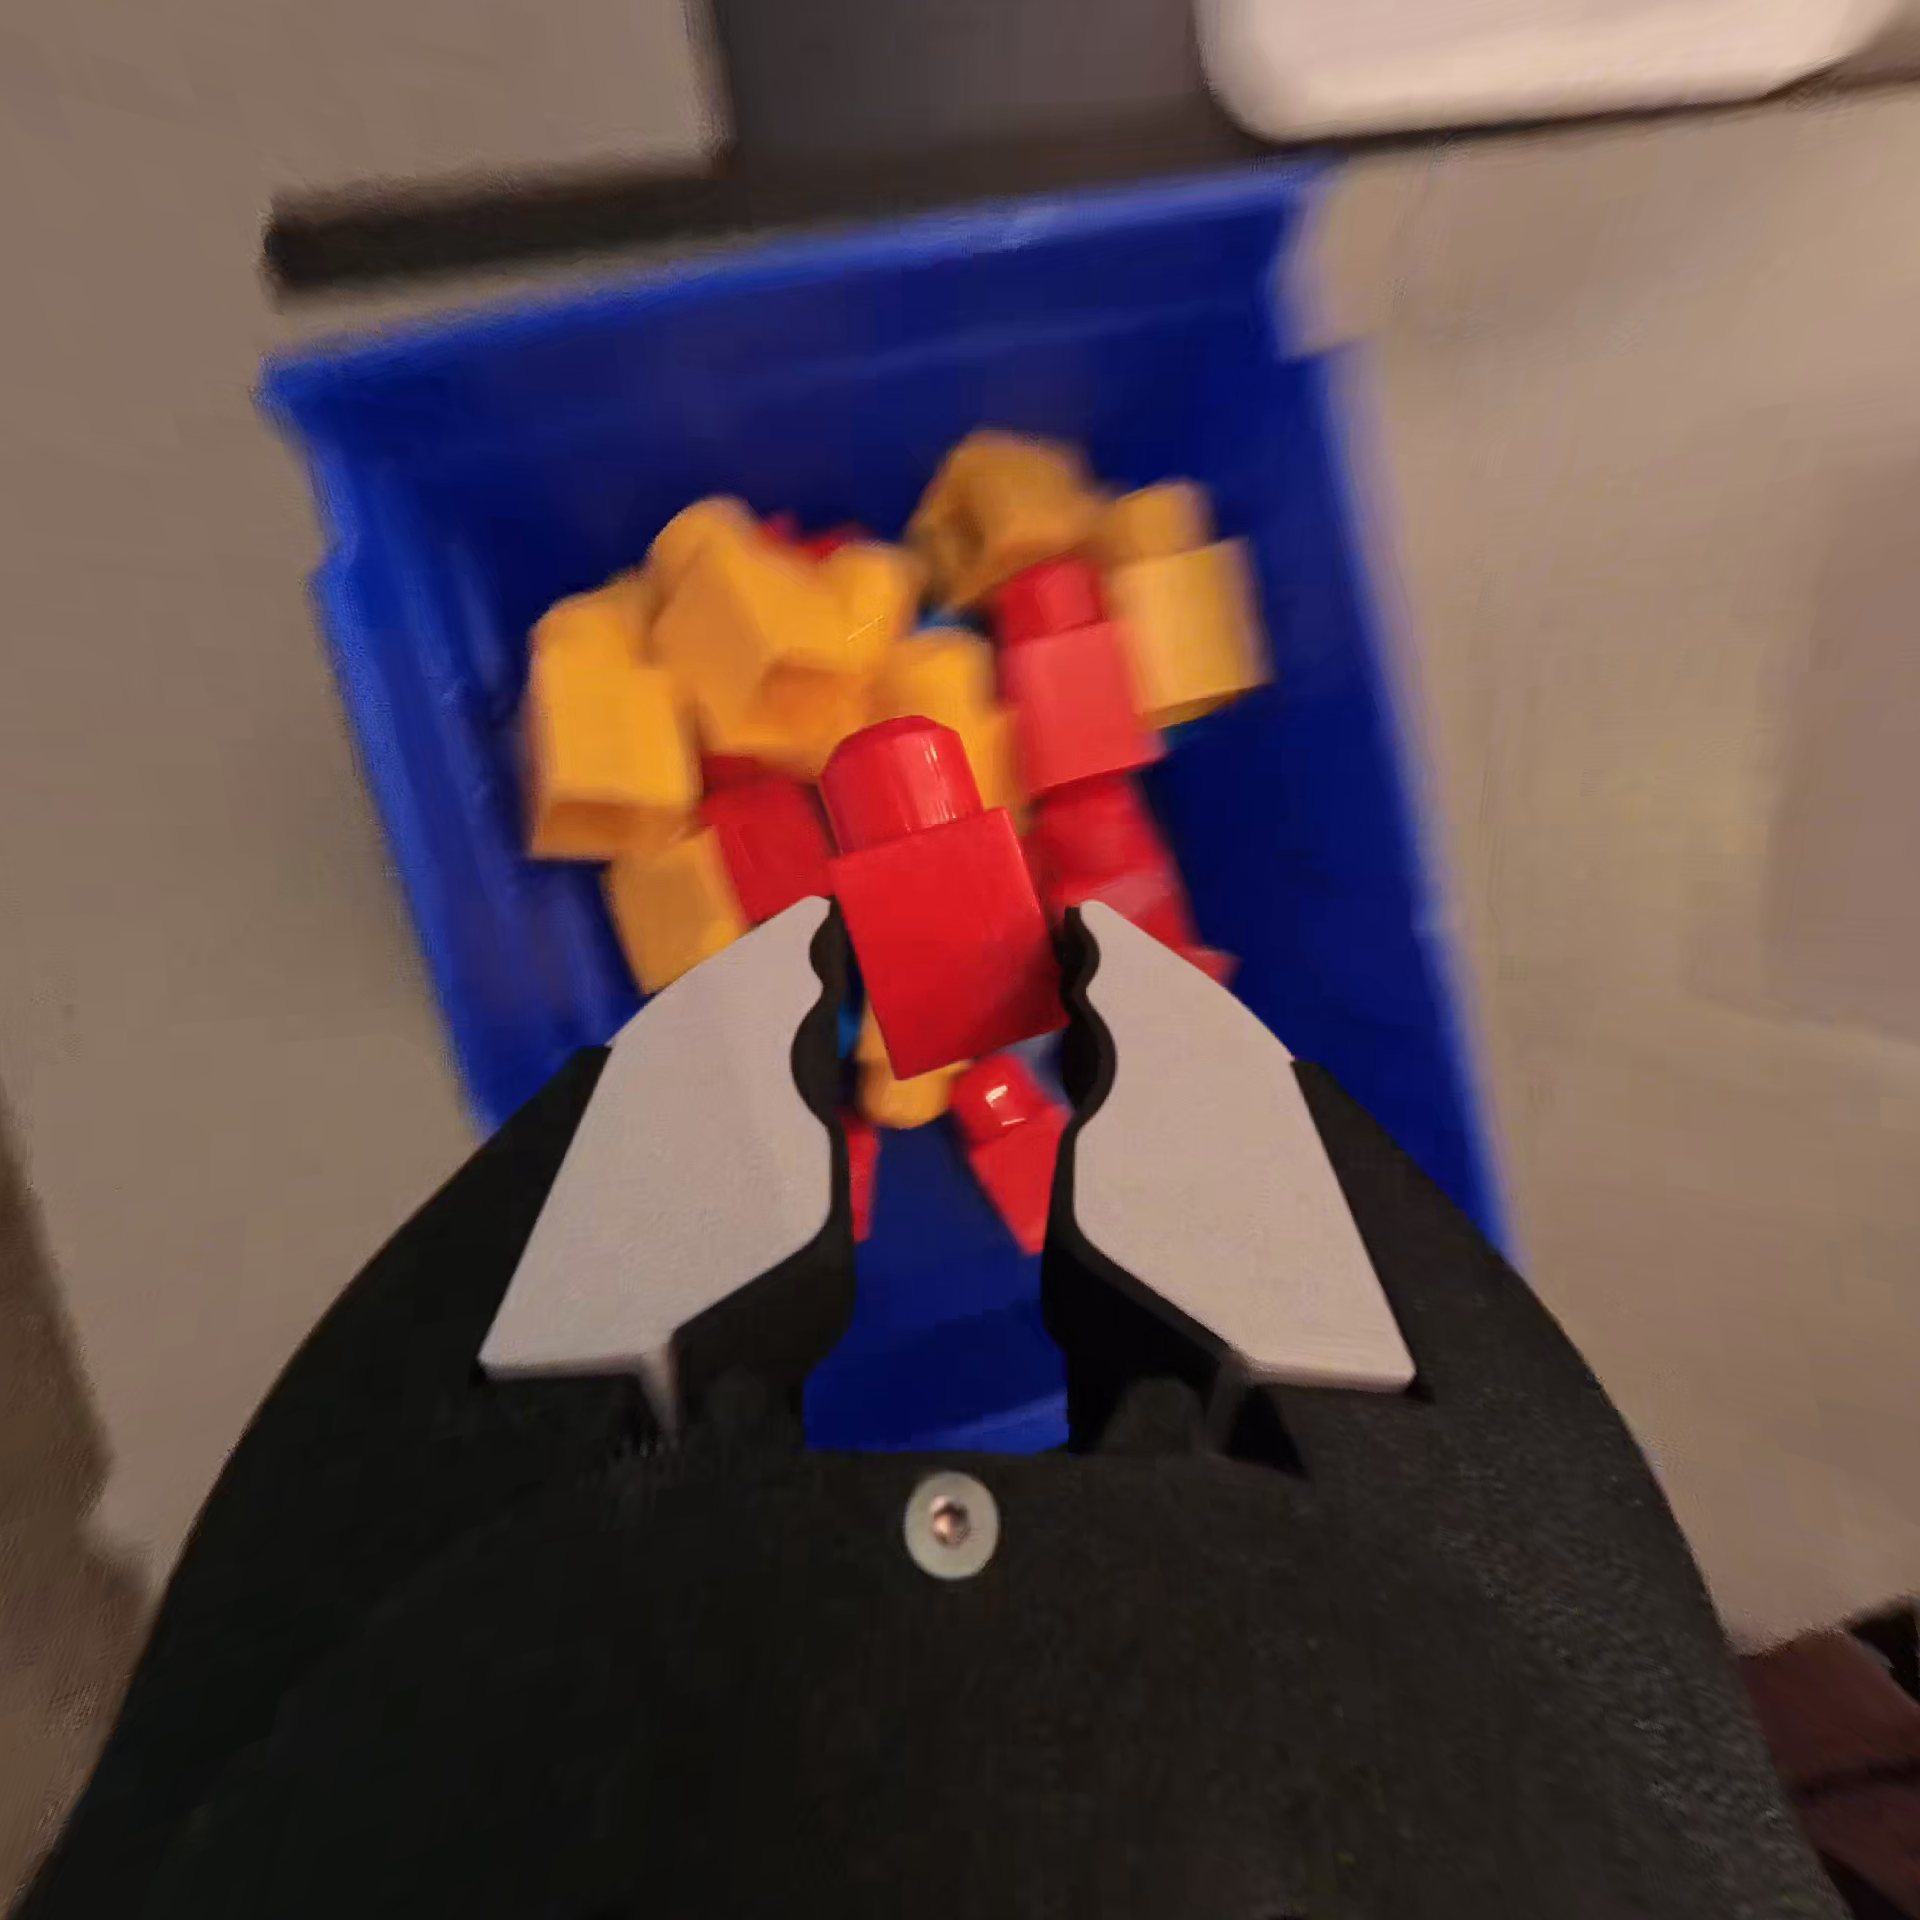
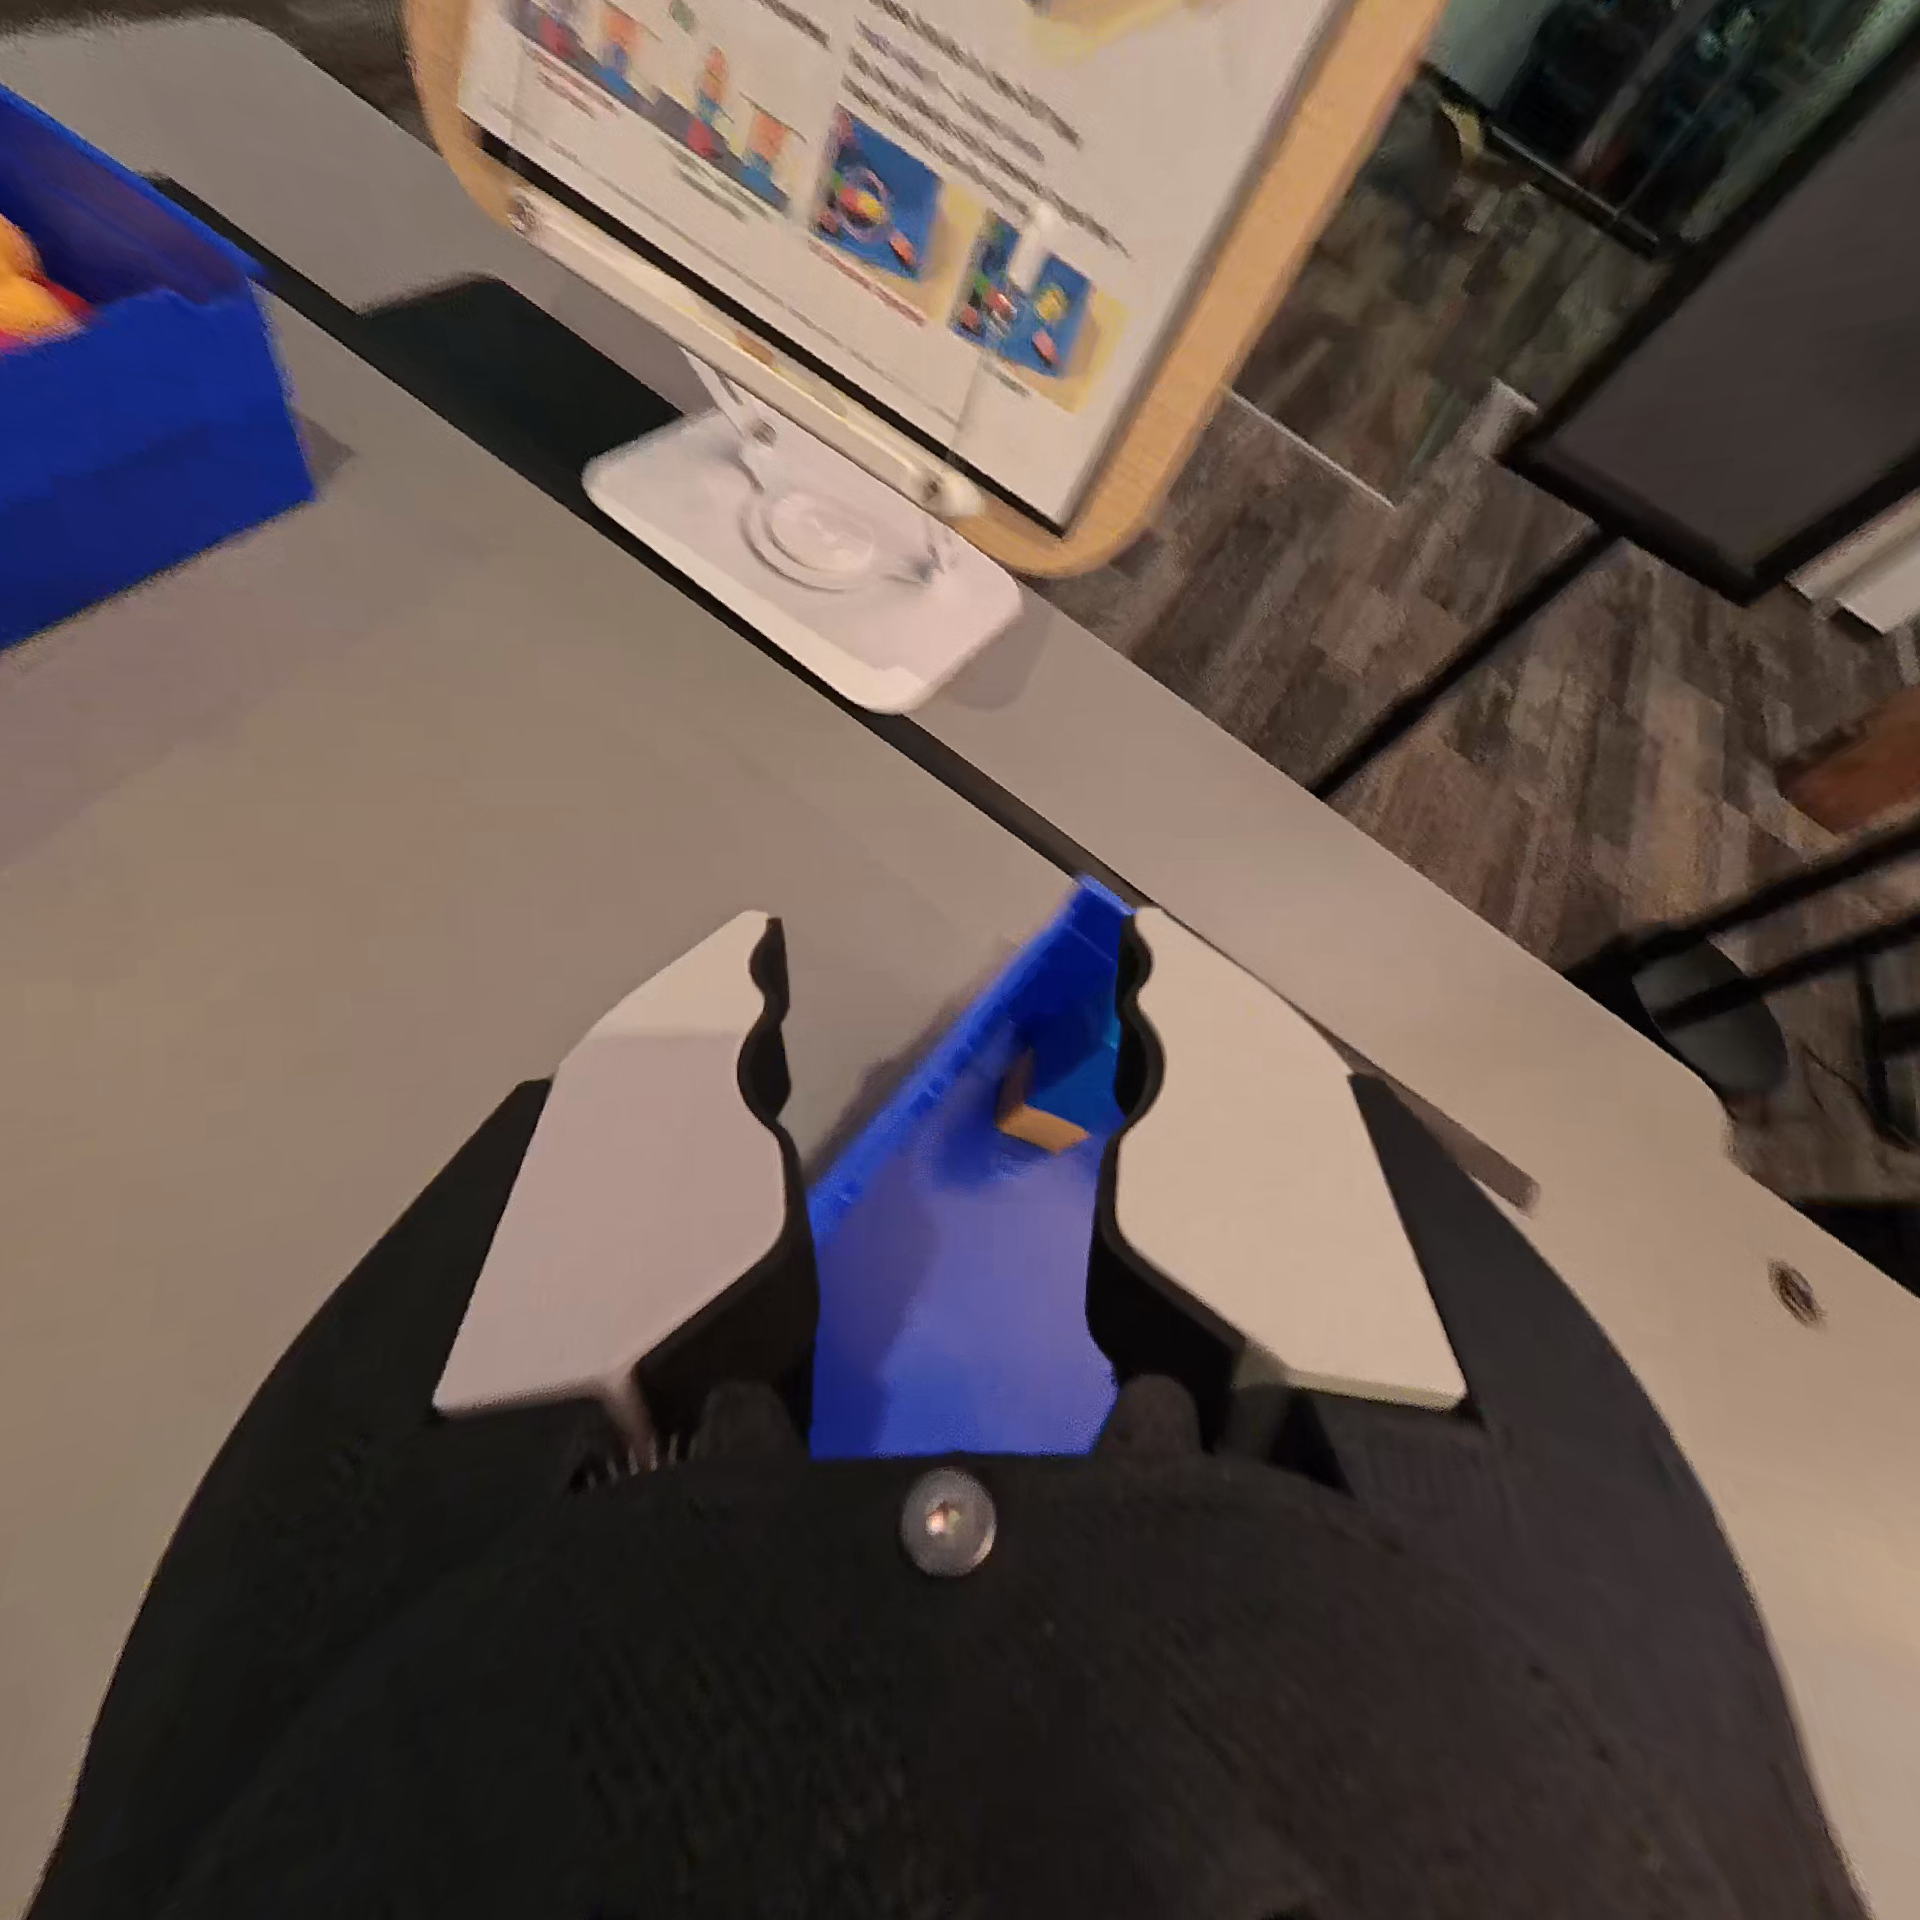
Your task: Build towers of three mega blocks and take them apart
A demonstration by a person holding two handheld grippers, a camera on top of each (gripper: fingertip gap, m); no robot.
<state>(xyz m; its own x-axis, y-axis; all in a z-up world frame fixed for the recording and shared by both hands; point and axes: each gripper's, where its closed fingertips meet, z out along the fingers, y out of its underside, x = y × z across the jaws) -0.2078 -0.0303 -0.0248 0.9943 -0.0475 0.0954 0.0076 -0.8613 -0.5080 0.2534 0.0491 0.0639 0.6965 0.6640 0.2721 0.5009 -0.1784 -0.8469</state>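
In the left wrist view my left gripper (image 1: 951,930) is shut on a red mega block (image 1: 935,914), its stud pointing away and up. The held block is sharp while the rest is blurred. It hangs over a blue bin (image 1: 499,520) that holds several yellow blocks (image 1: 613,727) and red blocks (image 1: 1081,686). In the right wrist view my right gripper (image 2: 951,925) is open with nothing between its fingers. It hovers over a second blue bin (image 2: 956,1299), where part of a light blue block (image 2: 1091,1081) and a small tan piece (image 2: 1039,1127) show.
The bin of blocks also shows at the far left of the right wrist view (image 2: 135,416). A wood-framed instruction board (image 2: 883,208) stands on a white base (image 2: 810,561) on the grey table (image 2: 416,831). The table edge and floor (image 2: 1558,675) lie to the right.
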